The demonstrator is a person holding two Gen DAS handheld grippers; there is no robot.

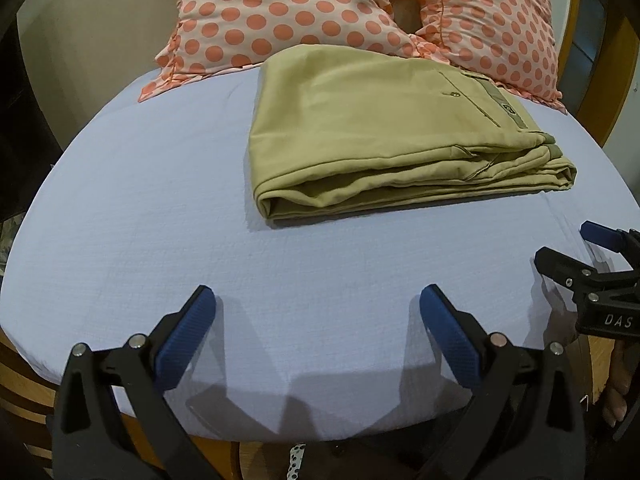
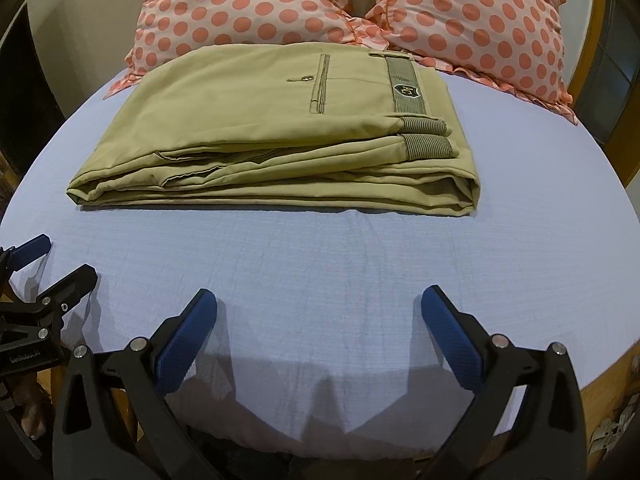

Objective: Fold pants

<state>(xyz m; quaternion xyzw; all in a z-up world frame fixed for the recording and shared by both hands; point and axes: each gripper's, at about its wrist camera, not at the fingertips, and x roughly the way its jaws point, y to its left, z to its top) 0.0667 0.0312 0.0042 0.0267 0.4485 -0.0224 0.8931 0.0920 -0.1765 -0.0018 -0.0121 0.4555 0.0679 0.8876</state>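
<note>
Khaki pants (image 1: 384,136) lie folded into a thick rectangle on the light blue bed sheet (image 1: 160,220), with a back pocket and waistband facing up. They also show in the right wrist view (image 2: 272,132). My left gripper (image 1: 318,300) is open and empty, low over the sheet near the bed's front edge, well short of the pants. My right gripper (image 2: 319,300) is open and empty, also near the front edge. Each gripper shows at the edge of the other's view: the right gripper (image 1: 568,248) and the left gripper (image 2: 60,256).
Two pink pillows with coral polka dots (image 1: 304,12) (image 2: 480,20) lie at the head of the bed, behind the pants. The wooden bed frame (image 1: 24,376) rims the mattress. A wall stands at the back left.
</note>
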